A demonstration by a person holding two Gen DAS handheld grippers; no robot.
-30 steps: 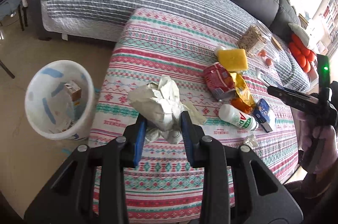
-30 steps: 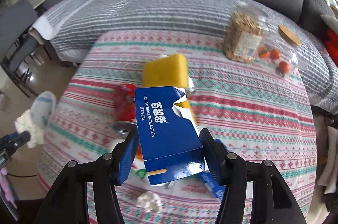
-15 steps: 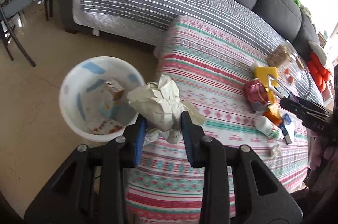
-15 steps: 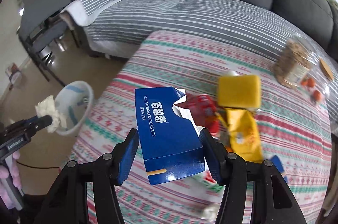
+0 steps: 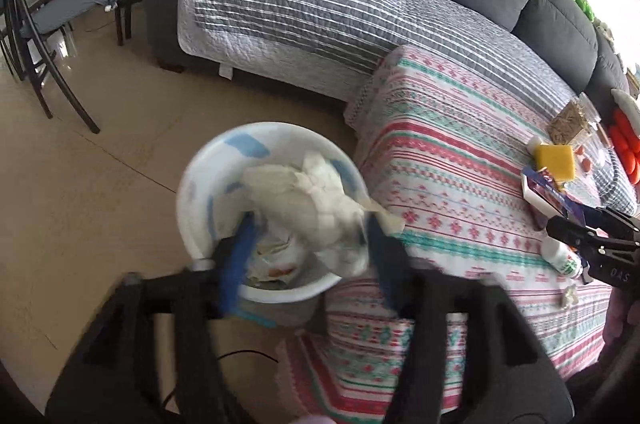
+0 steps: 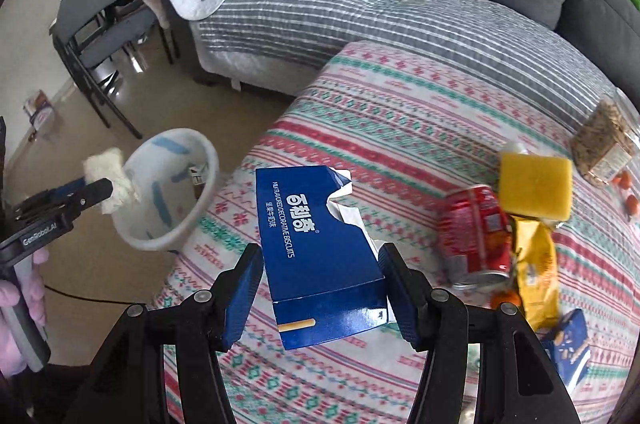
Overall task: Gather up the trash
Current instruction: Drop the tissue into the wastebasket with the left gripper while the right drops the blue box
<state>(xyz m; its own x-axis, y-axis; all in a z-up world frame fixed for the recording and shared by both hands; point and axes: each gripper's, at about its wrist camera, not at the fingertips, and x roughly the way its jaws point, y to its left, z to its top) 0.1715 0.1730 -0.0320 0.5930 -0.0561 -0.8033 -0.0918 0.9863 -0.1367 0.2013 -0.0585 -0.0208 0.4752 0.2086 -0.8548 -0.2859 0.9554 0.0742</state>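
left gripper (image 5: 306, 244): over the white bin (image 5: 200, 192), jaws opening. crumpled paper wad (image 5: 316, 208) sits between the pads, apparently no longer pinched, so we read this as the release.
why there: we've lined the wad up above the bin mouth so it falls straight in. bin stands on the floor just left of the table's near-left corner.
right gripper (image 6: 320, 292): clamped on the torn blue biscuit box (image 6: 316, 248), carried above the patterned tablecloth (image 6: 400, 112), pointing toward the bin at far left.
why held: likely staged as our next drop once the bin mouth is free.
left on the table: red can (image 6: 476, 232), yellow snack bag (image 6: 536, 264), yellow sponge (image 6: 536, 184), small blue pack (image 6: 568, 348) at right.
risk: wad overhangs the bin's right rim and could catch there.
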